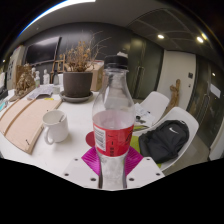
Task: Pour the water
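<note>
The claw (113,165) is pinching a clear bottle (114,125). Both pink pads (92,159) press on its lower sides, one on the left and one on the right. The bottle stands straight up. It has a red label (113,132) around its middle and a black cap (117,62) on top. You can see through the upper part of the bottle.

A white cup (56,125) sits on the white tabletop (70,135), to the left of the bottle and a little farther away. A wooden board (24,120) lies left of the cup. Far back on the tabletop stands a pot of dry twigs (78,70). To the right, a black bag (165,141) rests on a white chair (186,122).
</note>
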The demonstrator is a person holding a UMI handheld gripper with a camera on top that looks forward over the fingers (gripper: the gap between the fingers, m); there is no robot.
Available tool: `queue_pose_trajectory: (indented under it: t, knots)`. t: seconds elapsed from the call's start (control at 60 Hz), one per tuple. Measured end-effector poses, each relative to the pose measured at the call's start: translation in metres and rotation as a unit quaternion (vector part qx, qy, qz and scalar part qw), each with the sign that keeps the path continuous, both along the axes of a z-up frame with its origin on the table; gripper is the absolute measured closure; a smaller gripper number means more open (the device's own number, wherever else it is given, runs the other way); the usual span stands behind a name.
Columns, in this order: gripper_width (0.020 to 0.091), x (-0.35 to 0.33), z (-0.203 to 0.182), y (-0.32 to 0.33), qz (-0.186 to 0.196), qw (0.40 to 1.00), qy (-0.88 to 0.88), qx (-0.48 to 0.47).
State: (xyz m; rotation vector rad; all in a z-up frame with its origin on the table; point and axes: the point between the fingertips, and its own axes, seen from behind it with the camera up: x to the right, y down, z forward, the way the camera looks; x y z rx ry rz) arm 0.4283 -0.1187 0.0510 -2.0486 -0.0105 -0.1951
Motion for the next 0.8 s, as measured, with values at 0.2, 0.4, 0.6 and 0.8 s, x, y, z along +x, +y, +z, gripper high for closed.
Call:
queue_pose_trajectory:
  t: [0.2,0.4,0.6,0.8]
  knots:
    - [0.0843,0.02,0.063,0.031,0.011,0.988,-0.154,0.02]
    - [0.0843,0.023,0.123,0.081,0.063,0.909,-0.412,0.029]
    - [0.0845,0.006,0.159,0.125,0.113,0.757,-0.642,0.039]
    - [0.0845,-0.019,0.159,0.148,0.156,0.619,-0.768,0.043]
